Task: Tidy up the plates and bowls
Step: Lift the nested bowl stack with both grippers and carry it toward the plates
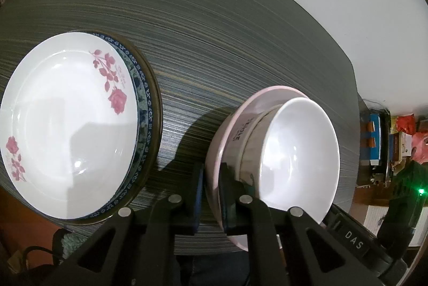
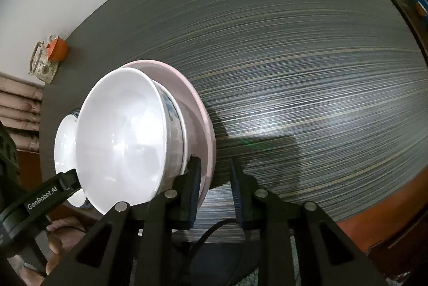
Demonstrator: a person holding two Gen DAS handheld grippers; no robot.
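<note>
The white bowl [image 1: 299,160] and my rose plate [image 1: 67,130] look shiny and smooth. The table [image 1: 214,31] is dull with thin streaks. My fingers [image 1: 232,195] look like matt black plastic.

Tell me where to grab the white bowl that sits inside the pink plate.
Pinch the white bowl by its thin rim, one finger inside and one outside, coming down from above on the near side. Its wall stands clear above the pink plate, and its flared body looks too wide to span.
</note>
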